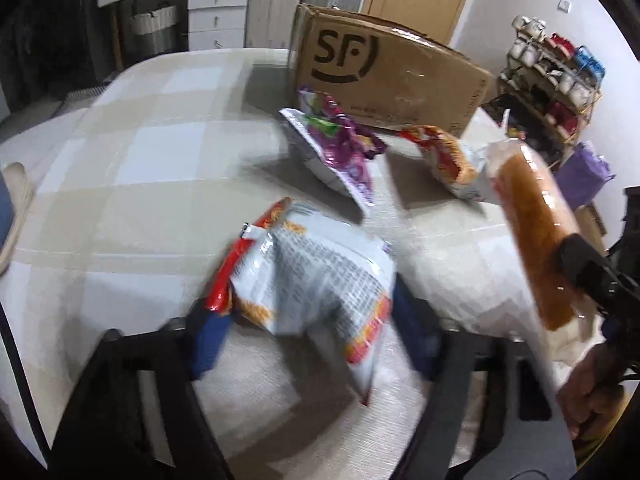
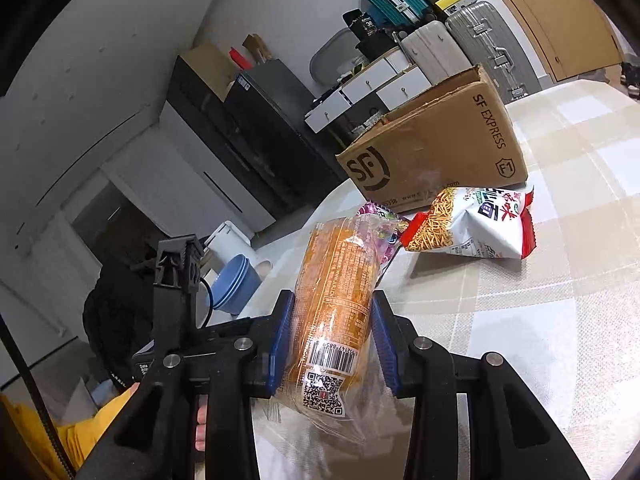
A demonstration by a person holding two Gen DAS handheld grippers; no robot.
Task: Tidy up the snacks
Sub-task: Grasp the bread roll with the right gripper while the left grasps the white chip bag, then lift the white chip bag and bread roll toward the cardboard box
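Snack bags [image 1: 340, 148] lie before the box [image 1: 384, 76]; left tongs [image 1: 308, 320] clamp a noodle packet [image 1: 316, 272], right tongs [image 2: 332, 344] a bread loaf [image 2: 336, 300].

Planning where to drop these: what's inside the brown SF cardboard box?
Cannot tell. The brown SF cardboard box has its top open, but both views show only its outer walls and a raised flap; the interior is hidden.

The big brown cardboard box [image 1: 384, 80] blocks the far side of the checked worktop [image 1: 140, 152]. The crinkly purple snack bag [image 1: 340, 148] and red-and-white noodle bag [image 1: 444, 156] lie just before it. The left side is open.
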